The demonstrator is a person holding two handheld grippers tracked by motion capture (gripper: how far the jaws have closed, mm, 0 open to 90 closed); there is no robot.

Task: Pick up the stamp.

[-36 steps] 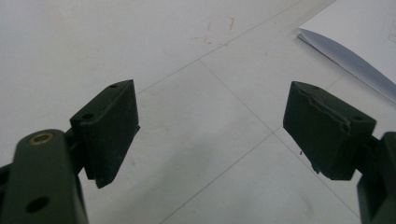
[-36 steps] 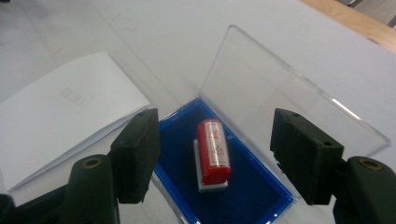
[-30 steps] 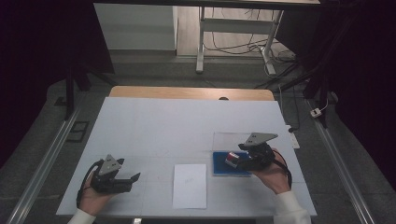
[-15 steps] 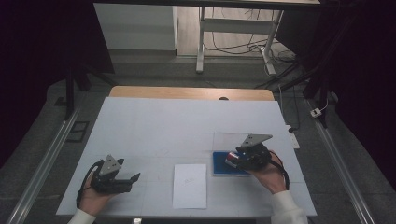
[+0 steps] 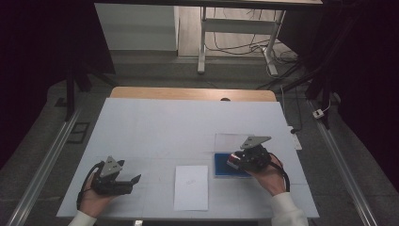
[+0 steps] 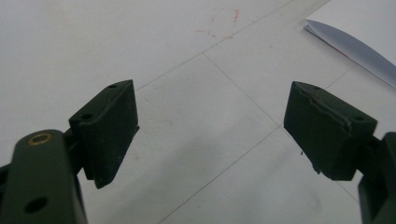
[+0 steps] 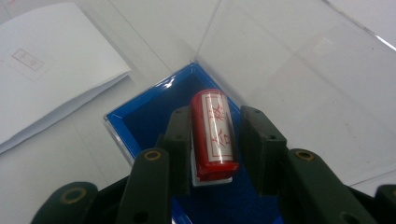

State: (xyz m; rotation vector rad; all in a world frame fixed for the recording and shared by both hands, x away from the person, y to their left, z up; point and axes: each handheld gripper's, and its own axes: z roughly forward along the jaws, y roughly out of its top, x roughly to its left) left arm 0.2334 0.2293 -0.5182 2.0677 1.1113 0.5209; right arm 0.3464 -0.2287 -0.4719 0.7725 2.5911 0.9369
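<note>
A red cylindrical stamp (image 7: 214, 135) with a white label and red characters lies in a blue-lined case (image 7: 144, 123), whose clear lid (image 7: 303, 70) stands open behind it. My right gripper (image 7: 215, 119) straddles the stamp. Its jaws have just been closing: the left pad touches the stamp and a thin gap remains at the right pad. In the high view this gripper (image 5: 235, 161) sits over the blue case (image 5: 222, 169) at the table's right. My left gripper (image 5: 136, 179) rests open near the front left; its jaws (image 6: 210, 126) stand wide over bare table.
A white sheet of paper (image 5: 191, 187) with a faint stamped mark lies at the front middle of the white table (image 5: 188, 127); its corner (image 6: 350, 42) lies beyond my left jaws. Past the table's wooden far edge are the floor, desk legs and cables.
My right gripper's jaws have narrowed around the stamp in the blue case, and the hand shifted slightly. The left hand and gripper have stayed put.
</note>
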